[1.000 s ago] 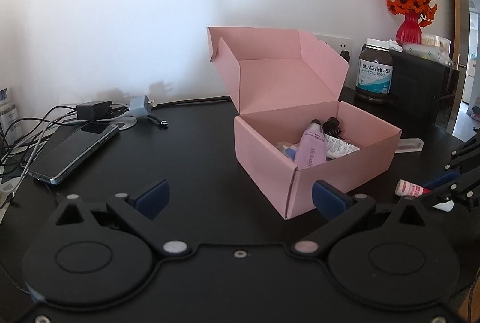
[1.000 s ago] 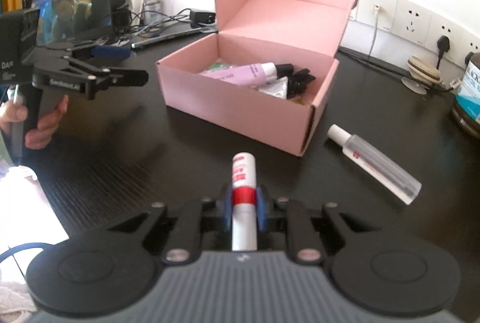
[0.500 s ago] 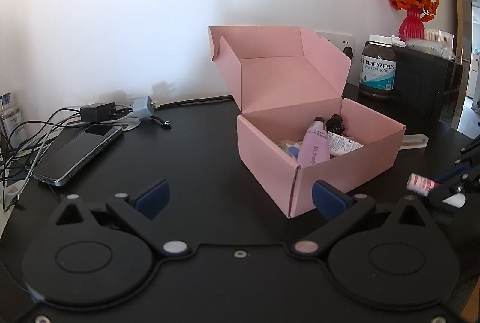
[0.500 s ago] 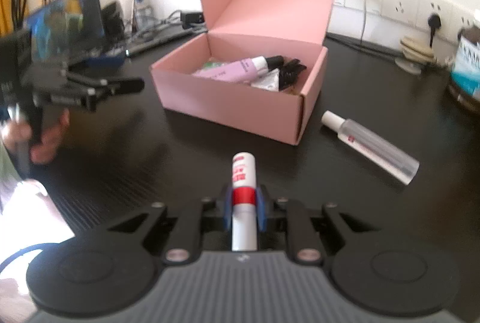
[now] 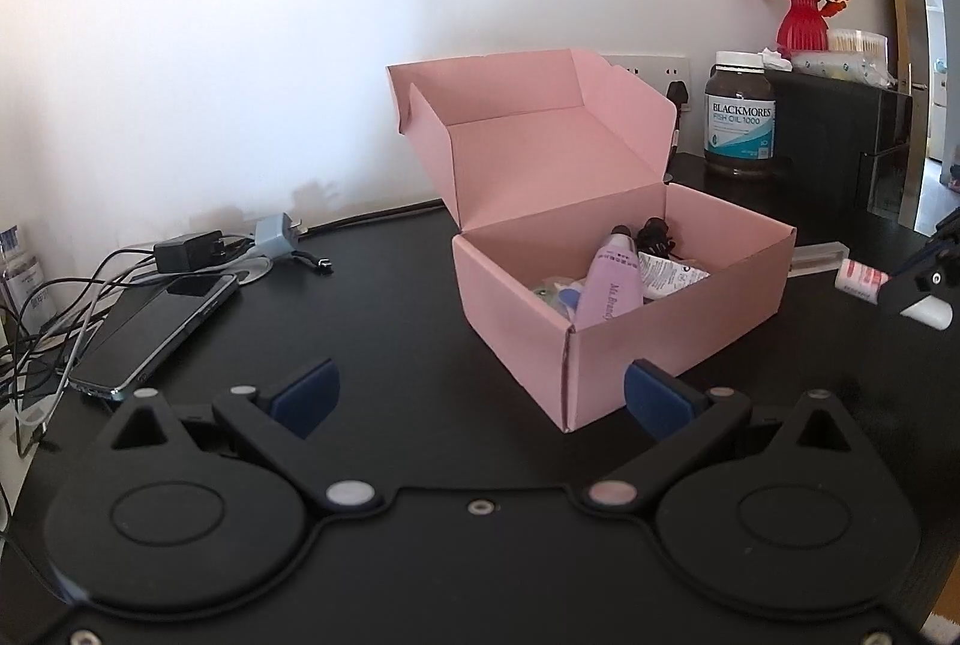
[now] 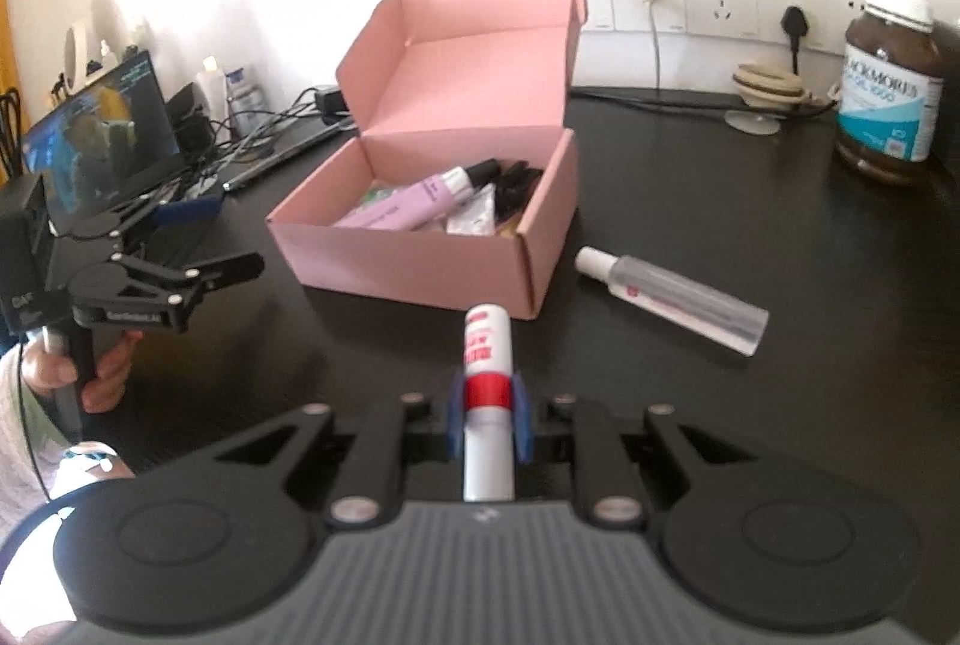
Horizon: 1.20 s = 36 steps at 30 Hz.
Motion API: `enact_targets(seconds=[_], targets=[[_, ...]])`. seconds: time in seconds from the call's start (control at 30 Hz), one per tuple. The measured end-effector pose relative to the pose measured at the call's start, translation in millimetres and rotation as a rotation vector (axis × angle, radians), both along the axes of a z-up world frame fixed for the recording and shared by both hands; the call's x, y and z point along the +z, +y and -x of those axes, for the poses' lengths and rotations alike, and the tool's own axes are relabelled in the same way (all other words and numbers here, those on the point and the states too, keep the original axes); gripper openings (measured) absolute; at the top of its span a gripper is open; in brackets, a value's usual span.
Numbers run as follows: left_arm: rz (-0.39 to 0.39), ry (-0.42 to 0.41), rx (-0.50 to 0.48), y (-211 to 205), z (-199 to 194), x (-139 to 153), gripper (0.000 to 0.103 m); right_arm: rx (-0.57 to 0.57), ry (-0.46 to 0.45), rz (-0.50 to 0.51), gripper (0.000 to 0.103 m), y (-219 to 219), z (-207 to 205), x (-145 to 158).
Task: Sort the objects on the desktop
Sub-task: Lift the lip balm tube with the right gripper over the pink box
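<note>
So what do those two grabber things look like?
Both grippers are black, with two round discs at the back, silver rivets and thin linkage arms ending in blue pads. The left gripper sits on a black handle. The right gripper has a ribbed grey plate behind it. The person's sleeve looks pale.

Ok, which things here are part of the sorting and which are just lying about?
Job:
pink box
red-and-white tube, held in right gripper
clear spray bottle
left gripper, open

Lying about:
fish oil jar
phone
chargers
flower vase
</note>
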<state>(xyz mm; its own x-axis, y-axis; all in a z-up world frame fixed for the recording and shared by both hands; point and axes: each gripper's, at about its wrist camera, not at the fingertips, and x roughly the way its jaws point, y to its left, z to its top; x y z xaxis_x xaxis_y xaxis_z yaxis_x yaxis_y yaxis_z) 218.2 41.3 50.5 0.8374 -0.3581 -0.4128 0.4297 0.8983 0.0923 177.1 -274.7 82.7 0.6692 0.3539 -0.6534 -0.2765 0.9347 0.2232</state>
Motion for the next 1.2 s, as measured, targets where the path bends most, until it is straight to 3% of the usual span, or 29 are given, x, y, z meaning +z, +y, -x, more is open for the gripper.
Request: enact_targets(seconds=[0.4, 0.63, 0.8, 0.97, 1.2], targets=[[0.033, 0.014, -0.002, 5, -2, 1, 0.103, 0.013, -0.09, 0.049, 0.017, 11, -3, 37], [0.036, 0.016, -0.004, 6, -3, 1, 0.103, 0.056, -0.182, 0.125, 0.017, 38, -27, 76], [0.038, 0.019, -0.004, 7, -4, 1, 0.103, -0.008, -0.207, 0.164, 0.017, 53, -53, 90], [0.042, 0.023, -0.005, 7, -4, 1, 0.103, -0.048, -0.2, 0.185, 0.017, 66, -85, 85], [0.049, 0.031, -0.008, 8, -5, 1, 0.103, -0.123, -0.095, 0.189, 0.017, 75, -120, 43]])
